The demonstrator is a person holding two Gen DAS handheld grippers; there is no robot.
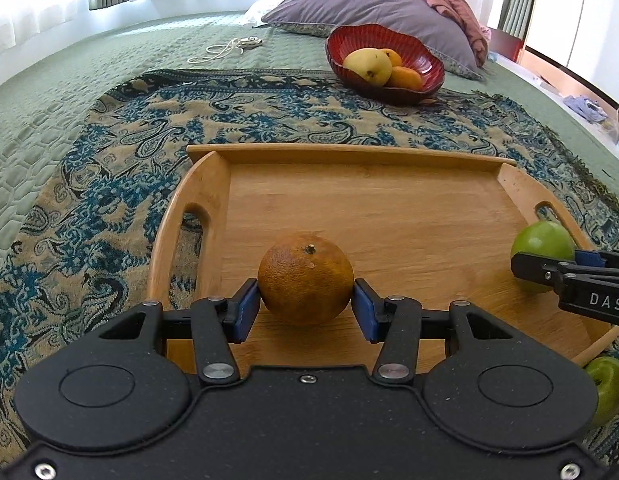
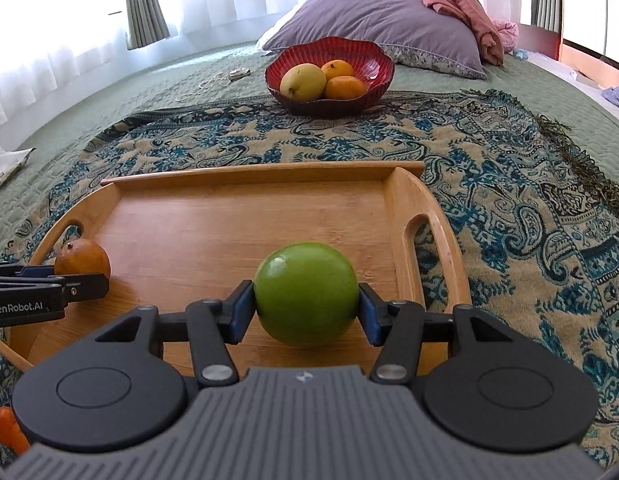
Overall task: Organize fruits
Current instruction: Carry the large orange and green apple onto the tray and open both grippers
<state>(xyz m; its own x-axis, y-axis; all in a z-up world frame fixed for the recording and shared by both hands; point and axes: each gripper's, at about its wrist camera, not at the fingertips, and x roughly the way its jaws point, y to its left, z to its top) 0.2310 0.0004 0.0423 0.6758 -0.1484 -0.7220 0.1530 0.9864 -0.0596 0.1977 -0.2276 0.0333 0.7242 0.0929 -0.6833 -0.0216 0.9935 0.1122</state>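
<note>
Both fruits in hand sit on the wooden tray (image 1: 389, 208). The left gripper (image 1: 305, 306) has its jaws clamped across the widest part of a brownish orange (image 1: 305, 282), firm with a rough rind that should hold well. The right gripper (image 2: 306, 310) is clamped on a green apple (image 2: 306, 298), glossy, hard and likelier to slip. Beyond the tray, the red bowl (image 2: 373, 62) holds a yellow mango (image 2: 302, 81) and two oranges (image 2: 344, 87). Another green apple (image 1: 607, 390) lies just off the tray's near corner.

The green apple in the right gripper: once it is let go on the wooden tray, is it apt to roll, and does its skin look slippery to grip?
Probably apt to roll: the green apple is nearly round and the wooden tray floor is flat and smooth. Its skin shows a glossy highlight, so it may slip somewhat, though the right gripper has its pads against both sides. It looks firm, unlikely to deform.
</note>
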